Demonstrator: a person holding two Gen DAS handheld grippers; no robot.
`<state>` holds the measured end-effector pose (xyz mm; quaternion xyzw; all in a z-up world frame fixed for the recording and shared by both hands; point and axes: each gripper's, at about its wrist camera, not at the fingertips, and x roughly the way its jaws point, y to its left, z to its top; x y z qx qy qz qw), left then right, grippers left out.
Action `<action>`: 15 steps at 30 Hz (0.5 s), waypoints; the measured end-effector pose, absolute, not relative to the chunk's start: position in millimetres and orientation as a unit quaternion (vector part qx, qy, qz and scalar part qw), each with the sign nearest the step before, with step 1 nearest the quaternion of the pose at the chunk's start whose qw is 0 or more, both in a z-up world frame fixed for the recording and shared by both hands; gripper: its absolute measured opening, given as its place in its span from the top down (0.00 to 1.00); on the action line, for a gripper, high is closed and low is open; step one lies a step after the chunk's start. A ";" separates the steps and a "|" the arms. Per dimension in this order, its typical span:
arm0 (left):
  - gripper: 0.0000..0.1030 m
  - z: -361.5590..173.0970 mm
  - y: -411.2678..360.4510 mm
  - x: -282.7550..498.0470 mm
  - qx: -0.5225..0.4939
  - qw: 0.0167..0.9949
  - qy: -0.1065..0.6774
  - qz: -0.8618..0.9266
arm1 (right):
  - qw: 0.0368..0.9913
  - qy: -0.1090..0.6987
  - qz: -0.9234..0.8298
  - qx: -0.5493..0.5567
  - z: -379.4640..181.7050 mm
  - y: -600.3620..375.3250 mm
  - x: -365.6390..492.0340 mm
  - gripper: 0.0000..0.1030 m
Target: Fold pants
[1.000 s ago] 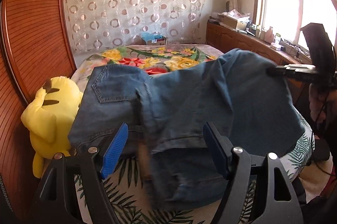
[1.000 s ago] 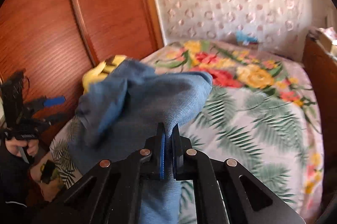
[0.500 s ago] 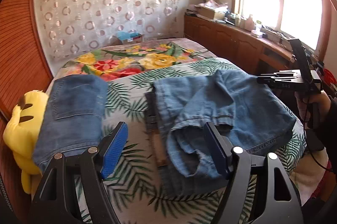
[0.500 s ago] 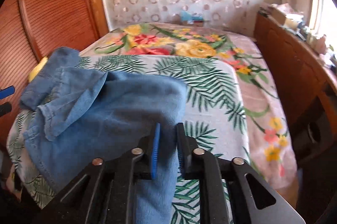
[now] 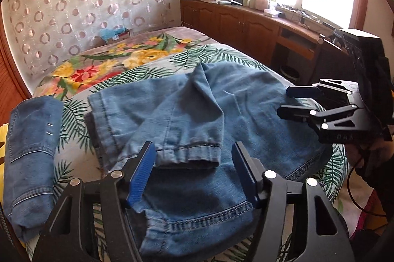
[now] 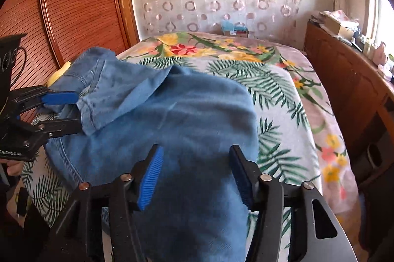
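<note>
Left wrist view: blue jeans [image 5: 197, 114] lie folded over on the near end of the floral bed [image 5: 152, 55].

Their denim is mid-blue and rumpled, one hemmed leg end doubled back on top, its cuff facing the left gripper [image 5: 194, 173], whose jaws are closing with that cuff between them, pads not yet pressing. At right the right gripper [image 6: 194, 178] is letting go, its jaws opening over smooth cloth that drapes off the near edge. A second folded pair of jeans [image 5: 29, 148] rests at far left, beside a yellow plush toy [image 6: 59, 73].
</note>
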<state>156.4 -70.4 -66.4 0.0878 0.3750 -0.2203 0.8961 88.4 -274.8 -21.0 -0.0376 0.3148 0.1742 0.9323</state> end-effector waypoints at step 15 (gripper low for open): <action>0.85 -81.6 -85.4 168.3 0.144 0.885 0.393 -0.205 | 0.932 0.322 0.164 -0.004 -50.7 -276.3 98.1 0.39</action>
